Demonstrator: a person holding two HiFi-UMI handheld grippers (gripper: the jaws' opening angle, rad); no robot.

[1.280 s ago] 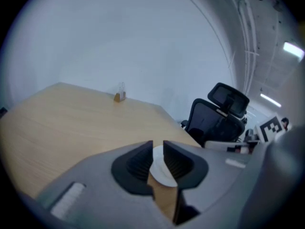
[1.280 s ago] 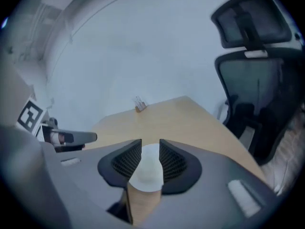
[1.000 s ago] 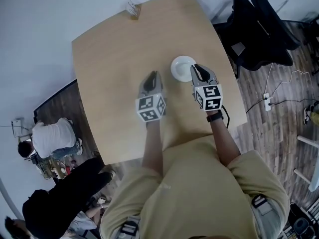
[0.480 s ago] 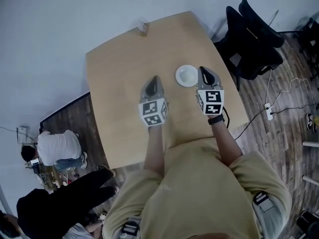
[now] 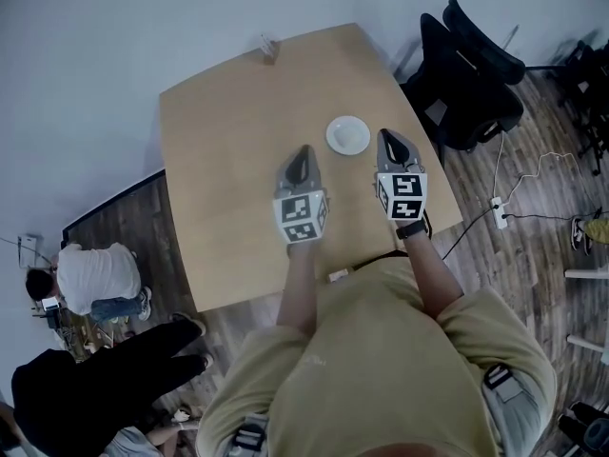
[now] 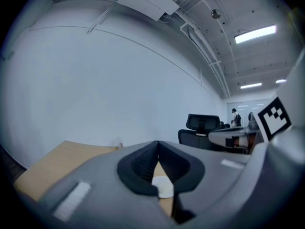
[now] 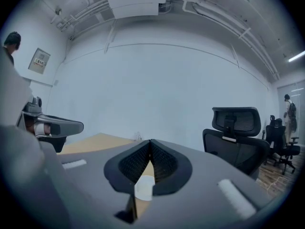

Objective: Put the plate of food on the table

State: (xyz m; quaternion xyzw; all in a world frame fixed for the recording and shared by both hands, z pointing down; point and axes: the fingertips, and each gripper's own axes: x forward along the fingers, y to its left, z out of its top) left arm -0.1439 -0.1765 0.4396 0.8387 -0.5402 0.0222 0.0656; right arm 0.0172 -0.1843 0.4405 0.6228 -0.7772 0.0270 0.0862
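Observation:
A small white plate (image 5: 348, 134) rests on the light wooden table (image 5: 228, 122), right of the middle. It looks empty from above. My right gripper (image 5: 388, 138) hovers just right of the plate, apart from it, jaws shut with nothing between them. My left gripper (image 5: 303, 151) is held left of the plate and nearer to me, jaws shut and empty too. Through the gap below the closed jaws, the plate (image 6: 163, 186) shows in the left gripper view and the plate (image 7: 143, 190) in the right gripper view.
A small holder (image 5: 267, 46) stands at the table's far edge. Black office chairs (image 5: 464, 74) crowd the right side of the table. A power strip with cable (image 5: 496, 208) lies on the wood floor. People (image 5: 90, 279) are at the lower left.
The right gripper's jaws have closed and it has pulled back off the plate's rim. The plate stays on the table. Both grippers now sit a little nearer to me.

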